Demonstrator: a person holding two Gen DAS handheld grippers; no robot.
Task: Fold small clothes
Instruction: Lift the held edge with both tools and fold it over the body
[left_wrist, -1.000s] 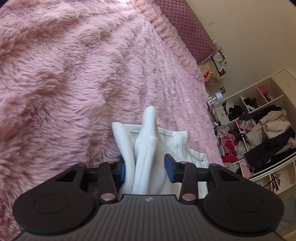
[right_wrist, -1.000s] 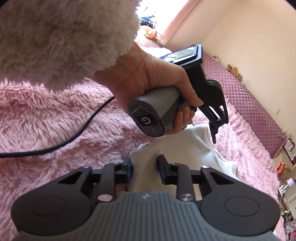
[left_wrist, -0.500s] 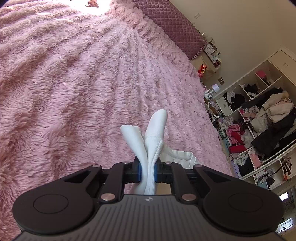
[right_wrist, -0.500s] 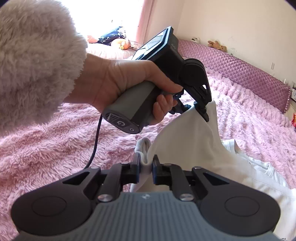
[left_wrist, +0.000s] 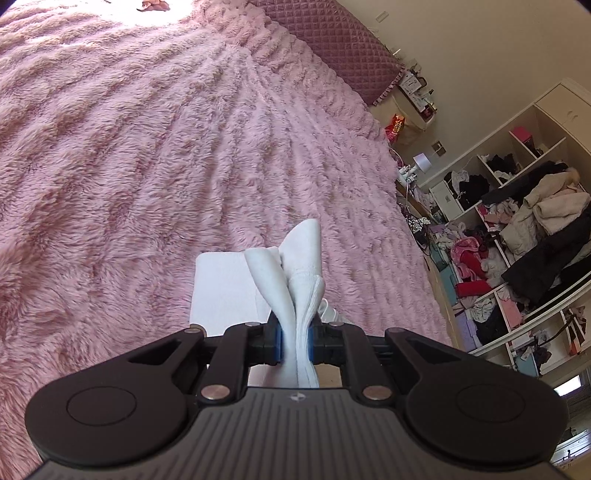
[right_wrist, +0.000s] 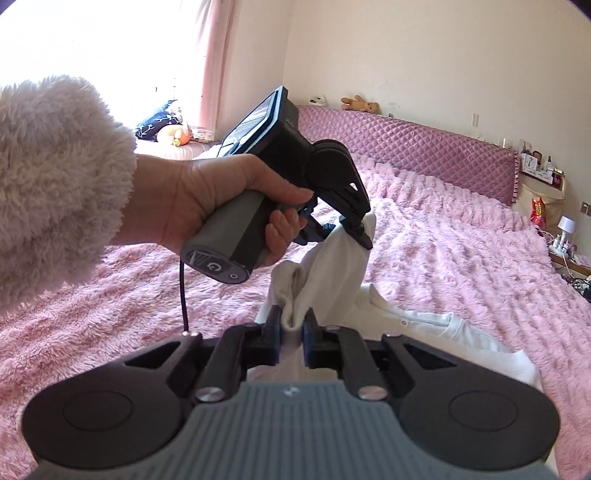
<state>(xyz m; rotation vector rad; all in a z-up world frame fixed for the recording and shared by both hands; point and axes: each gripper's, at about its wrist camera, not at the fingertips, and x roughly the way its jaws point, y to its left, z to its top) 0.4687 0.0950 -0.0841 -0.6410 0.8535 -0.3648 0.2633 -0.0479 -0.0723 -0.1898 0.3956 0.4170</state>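
Note:
A small white garment (left_wrist: 229, 288) hangs between both grippers above the pink fluffy bedspread (left_wrist: 147, 147). My left gripper (left_wrist: 295, 343) is shut on a bunched fold of it, and the cloth sticks up past the blue pads. In the right wrist view my right gripper (right_wrist: 291, 332) is shut on another bunched edge of the white garment (right_wrist: 332, 266). Its far end trails on the bed at the right. A person's hand (right_wrist: 221, 192) in a fuzzy sleeve holds the left gripper (right_wrist: 356, 227) just ahead, pinching the garment's raised corner.
A quilted purple headboard (right_wrist: 406, 144) runs along the wall with a small teddy (right_wrist: 360, 103) on top. Open shelves (left_wrist: 517, 236) stuffed with clothes stand past the bed's edge. A cluttered bedside table (right_wrist: 561, 236) and a bright window (right_wrist: 92, 55) are in view.
Both grippers shut on the white garment and lifted it off the bedspread. The right one rolled so that the room looks more level, and the cloth now hangs stretched between them.

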